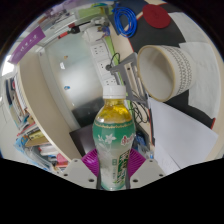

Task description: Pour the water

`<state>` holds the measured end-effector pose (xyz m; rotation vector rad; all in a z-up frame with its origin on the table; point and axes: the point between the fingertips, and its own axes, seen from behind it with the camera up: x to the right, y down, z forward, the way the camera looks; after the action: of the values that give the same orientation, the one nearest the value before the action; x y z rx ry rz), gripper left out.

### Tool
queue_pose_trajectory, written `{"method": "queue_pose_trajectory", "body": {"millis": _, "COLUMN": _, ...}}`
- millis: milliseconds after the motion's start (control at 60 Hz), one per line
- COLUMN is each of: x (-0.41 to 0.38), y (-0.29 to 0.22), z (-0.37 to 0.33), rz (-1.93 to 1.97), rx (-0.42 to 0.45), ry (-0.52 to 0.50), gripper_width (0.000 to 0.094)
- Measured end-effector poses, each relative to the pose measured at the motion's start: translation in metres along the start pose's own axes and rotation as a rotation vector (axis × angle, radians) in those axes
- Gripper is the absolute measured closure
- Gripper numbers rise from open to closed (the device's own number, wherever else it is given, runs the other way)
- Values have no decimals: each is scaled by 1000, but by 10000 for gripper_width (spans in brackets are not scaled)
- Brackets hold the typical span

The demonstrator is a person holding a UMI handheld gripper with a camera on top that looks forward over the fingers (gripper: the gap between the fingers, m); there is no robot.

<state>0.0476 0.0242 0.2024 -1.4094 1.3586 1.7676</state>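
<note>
My gripper (113,168) was clamped on the bottle (113,130), both purple pads (91,163) pressing its green label from either side. The bottle stood upright between the fingers, white cap on top, yellowish liquid visible under the neck. Beyond it lay a white desk (70,85). A white paper cup (172,70) lay on its side past the bottle, mouth facing me. Blue cable (126,18) was coiled further back. White sheet (185,140) sat beside the bottle.

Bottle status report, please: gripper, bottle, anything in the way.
Gripper shut on bottle, held upright, white cap on. White cup beyond and to the right, on its side. Nothing between bottle and cup.
</note>
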Motion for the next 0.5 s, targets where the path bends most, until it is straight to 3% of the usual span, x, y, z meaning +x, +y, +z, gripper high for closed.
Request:
{"method": "queue_pose_trajectory", "body": {"millis": 283, "x": -2, "y": -34, "z": -3, "rz": 305, "rx": -10, "ry": -58, "gripper_width": 608}}
{"method": "queue_pose_trajectory", "body": {"millis": 383, "x": 10, "y": -26, "z": -4, "rz": 210, "rx": -32, "ry": 13, "gripper_width": 606}}
{"method": "queue_pose_trajectory", "body": {"millis": 500, "x": 8, "y": -19, "z": -12, "rz": -189, "rx": -74, "ry": 121, "gripper_width": 608}}
